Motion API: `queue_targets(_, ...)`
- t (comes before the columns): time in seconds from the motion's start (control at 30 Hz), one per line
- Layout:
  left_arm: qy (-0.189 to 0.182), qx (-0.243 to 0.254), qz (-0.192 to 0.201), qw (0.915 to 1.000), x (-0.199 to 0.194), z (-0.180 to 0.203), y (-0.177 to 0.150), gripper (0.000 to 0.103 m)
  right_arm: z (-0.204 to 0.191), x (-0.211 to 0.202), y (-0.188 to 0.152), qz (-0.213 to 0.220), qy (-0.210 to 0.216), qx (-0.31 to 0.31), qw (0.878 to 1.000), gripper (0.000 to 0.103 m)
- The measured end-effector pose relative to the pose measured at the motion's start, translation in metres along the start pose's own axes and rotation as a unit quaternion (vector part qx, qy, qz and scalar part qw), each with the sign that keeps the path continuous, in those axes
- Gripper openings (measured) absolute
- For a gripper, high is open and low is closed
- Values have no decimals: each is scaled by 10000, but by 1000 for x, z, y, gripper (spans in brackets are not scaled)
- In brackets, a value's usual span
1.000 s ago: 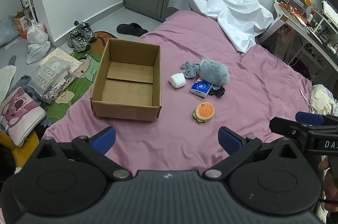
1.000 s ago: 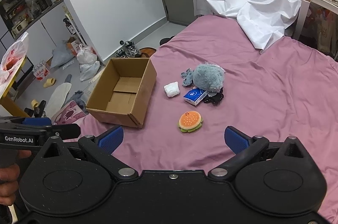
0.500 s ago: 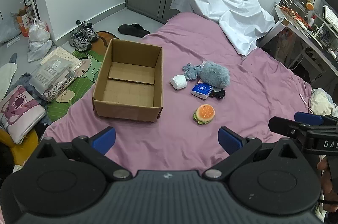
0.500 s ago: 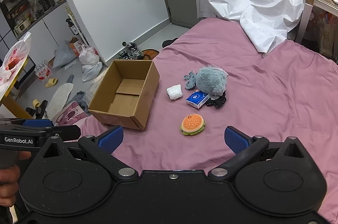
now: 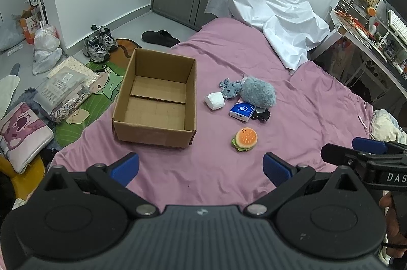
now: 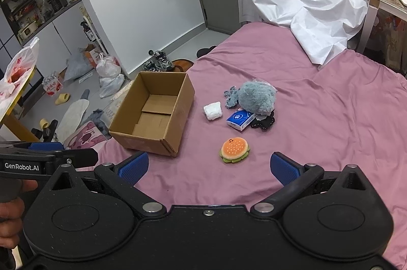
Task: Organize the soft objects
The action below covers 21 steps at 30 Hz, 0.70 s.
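Note:
An empty open cardboard box (image 5: 157, 102) (image 6: 155, 114) sits on the pink bed. To its right lie a white soft wad (image 5: 215, 102) (image 6: 212, 110), a grey plush toy (image 5: 257, 91) (image 6: 257, 98), a blue tissue pack (image 5: 242, 112) (image 6: 240, 119), a small black item (image 5: 260, 114) (image 6: 264, 122) and a burger plush (image 5: 244, 139) (image 6: 234, 149). My left gripper (image 5: 201, 169) is open and empty, short of the box and burger. My right gripper (image 6: 208, 168) is open and empty, just short of the burger.
A white sheet (image 5: 267, 15) is draped over the bed's far end. A desk with clutter (image 5: 368, 23) stands at the right. On the floor to the left are shoes (image 5: 99, 46), bags (image 5: 47, 51) and cushions (image 5: 23, 132). The pink bedsheet (image 6: 330, 117) stretches to the right.
Both views have shifted slightly, so the box and soft objects sit a little lower and nearer in view. Both grippers stay open and empty.

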<state>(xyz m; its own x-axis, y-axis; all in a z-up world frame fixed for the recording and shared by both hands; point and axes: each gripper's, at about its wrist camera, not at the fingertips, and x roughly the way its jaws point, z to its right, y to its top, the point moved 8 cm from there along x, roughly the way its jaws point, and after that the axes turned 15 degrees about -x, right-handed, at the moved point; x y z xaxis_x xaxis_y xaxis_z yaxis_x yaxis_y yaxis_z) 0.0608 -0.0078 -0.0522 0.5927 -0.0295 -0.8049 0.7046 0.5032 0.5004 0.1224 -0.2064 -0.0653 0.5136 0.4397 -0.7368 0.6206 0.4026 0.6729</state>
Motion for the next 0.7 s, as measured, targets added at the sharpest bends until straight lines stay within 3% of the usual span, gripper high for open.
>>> queue_targets(0.7,-1,100,26,9999,11,20,1,102,20,7,-8,10,7,150,9999,103)
